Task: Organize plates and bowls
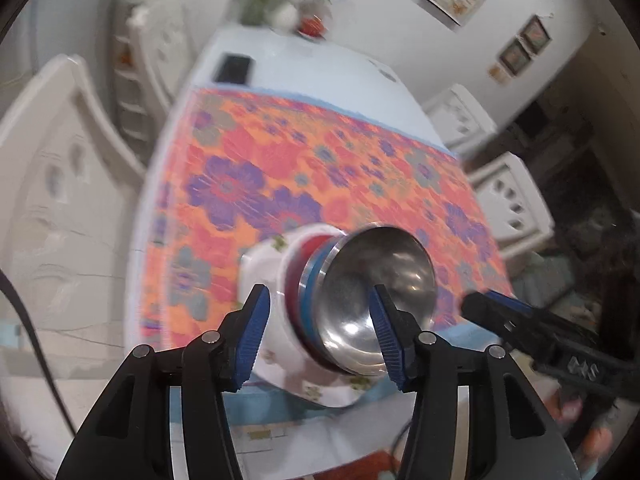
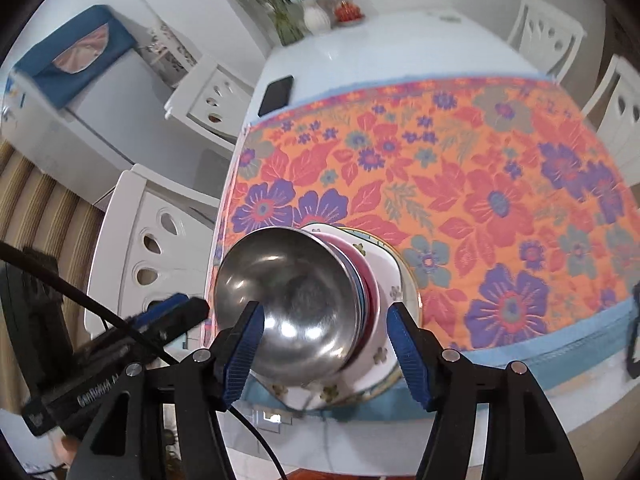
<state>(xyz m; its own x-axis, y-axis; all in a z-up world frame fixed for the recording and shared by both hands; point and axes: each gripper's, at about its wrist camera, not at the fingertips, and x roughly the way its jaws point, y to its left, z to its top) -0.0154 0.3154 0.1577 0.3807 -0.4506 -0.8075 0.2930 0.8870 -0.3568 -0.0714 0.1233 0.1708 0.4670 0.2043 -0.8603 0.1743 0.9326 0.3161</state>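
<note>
A stack of dishes stands near the front edge of the flowered cloth (image 1: 280,152) (image 2: 460,168). At its bottom lie white floral plates (image 1: 262,256) (image 2: 386,266), then a red bowl (image 1: 316,240) (image 2: 371,292) and a blue one, with a steel bowl (image 1: 384,268) (image 2: 288,280) on top. My left gripper (image 1: 320,340) hovers above the stack, open, its pads touching nothing. Over the same stack my right gripper (image 2: 326,344) is open too. Each gripper shows at the edge of the other's view: the right gripper (image 1: 500,308), the left gripper (image 2: 172,312).
A dark phone (image 1: 234,68) (image 2: 276,94) lies on the bare white table beyond the cloth. A vase of flowers (image 2: 316,16) stands at the far end. White chairs (image 1: 60,200) (image 2: 152,240) ring the table. A fridge (image 2: 80,112) stands at the left.
</note>
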